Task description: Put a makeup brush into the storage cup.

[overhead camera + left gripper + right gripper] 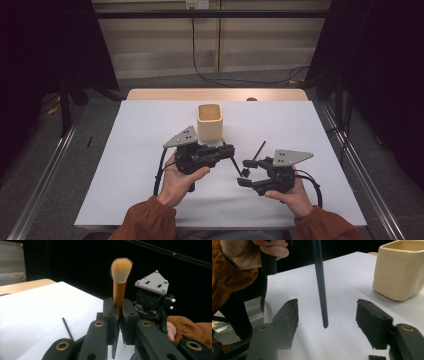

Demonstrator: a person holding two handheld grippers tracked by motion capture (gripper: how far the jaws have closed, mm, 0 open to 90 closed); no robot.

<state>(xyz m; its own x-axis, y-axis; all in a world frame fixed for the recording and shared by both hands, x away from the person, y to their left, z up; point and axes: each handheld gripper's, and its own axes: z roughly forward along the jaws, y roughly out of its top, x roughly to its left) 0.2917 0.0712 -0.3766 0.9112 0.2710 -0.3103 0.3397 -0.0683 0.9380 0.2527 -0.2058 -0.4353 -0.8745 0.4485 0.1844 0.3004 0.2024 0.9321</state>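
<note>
**Makeup brush, clamped in my left claw**

Item 1, the brush (121, 285): pale bristle tuft on an orange-gold ferrule, with a slim black handle (320, 282). My left claw (117, 315) is closed on the ferrule, the pads pressing it from both sides. In the left gripper view the tuft stands above the jaws. In the right gripper view the handle hangs tip-down in the air, above the sheet.

Item 2, my right claw (327, 322): its jaws stand apart, one on each side of the brush handle's tip, neither pad touching it. Nothing is gripped.

Item 3, a beige cup (209, 121): square-mouthed, upright, just beyond the brush and my left claw in the high view.

Item 4, a thin black stick (67, 328): it lies flat on the sheet, near the brush, on the side of my right claw.

Item 5, a white sheet (145, 140): it lies under the brush and covers the wooden table (165, 94), whose far edge shows beyond the cup.
</note>
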